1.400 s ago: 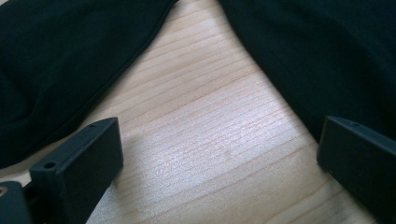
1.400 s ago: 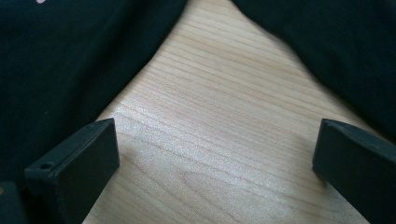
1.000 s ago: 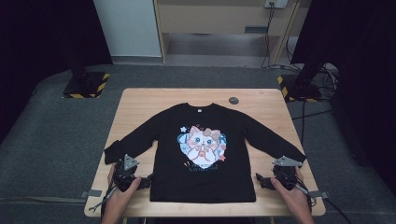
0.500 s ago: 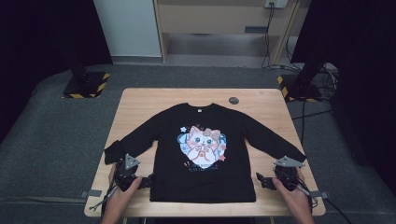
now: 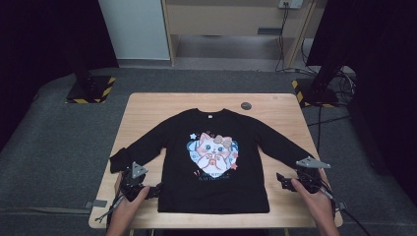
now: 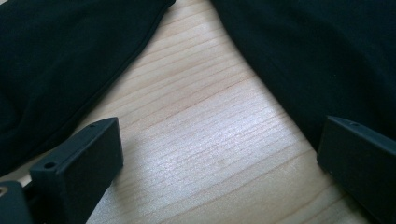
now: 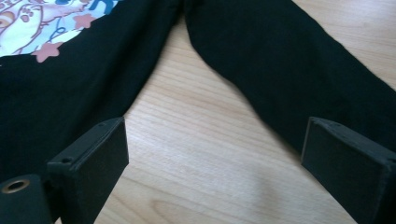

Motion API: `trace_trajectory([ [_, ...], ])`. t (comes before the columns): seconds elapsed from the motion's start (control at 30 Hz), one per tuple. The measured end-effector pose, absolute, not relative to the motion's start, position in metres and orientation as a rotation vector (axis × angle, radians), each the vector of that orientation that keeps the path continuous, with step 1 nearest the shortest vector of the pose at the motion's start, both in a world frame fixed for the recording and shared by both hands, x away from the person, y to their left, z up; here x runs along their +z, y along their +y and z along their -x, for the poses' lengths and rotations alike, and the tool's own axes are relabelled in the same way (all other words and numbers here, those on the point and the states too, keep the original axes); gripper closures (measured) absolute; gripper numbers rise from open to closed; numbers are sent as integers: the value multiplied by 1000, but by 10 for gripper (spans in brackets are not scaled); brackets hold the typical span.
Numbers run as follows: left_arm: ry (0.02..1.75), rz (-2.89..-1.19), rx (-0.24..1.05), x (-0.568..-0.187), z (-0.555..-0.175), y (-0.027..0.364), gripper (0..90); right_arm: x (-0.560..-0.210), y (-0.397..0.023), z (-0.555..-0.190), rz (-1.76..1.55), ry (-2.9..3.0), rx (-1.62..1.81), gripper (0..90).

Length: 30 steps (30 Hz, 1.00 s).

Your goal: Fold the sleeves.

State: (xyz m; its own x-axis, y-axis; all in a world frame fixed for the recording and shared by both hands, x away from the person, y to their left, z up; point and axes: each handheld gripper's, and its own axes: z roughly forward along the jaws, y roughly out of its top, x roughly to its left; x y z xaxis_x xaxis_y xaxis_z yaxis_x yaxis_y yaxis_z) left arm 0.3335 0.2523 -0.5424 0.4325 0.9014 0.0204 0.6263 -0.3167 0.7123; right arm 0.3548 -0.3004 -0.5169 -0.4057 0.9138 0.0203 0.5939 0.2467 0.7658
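Two handheld black two-jaw grippers

Left gripper (image 5: 155, 189) and right gripper (image 5: 281, 180): grey three-cornered top plates, blocky black jaws with small screw holes, trailing cables.

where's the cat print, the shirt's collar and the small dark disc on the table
cat print (image 5: 212, 150), high view, on the cat's face
collar (image 5: 210, 115), high view, at the neck label
disc (image 5: 246, 105), high view, on its middle

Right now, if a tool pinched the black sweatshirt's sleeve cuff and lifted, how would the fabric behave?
Probably floppy: the black sweatshirt lies flat with soft folds at the left cuff, so it would drape and trail. Likely light; on the smooth wooden table it may slide or bunch.
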Motion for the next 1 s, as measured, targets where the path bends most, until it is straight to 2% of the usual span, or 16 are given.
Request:
trace_trajectory([
  [0.67, 1282, -2055, 561, -542, -333, 252, 0, -496, -327, -397, -1372, 2094, 906, 231],
  [1.0, 1280, -2055, 560, -542, -334, 252, 0, -482, -360, -418, -1509, 1988, 914, 296],
])
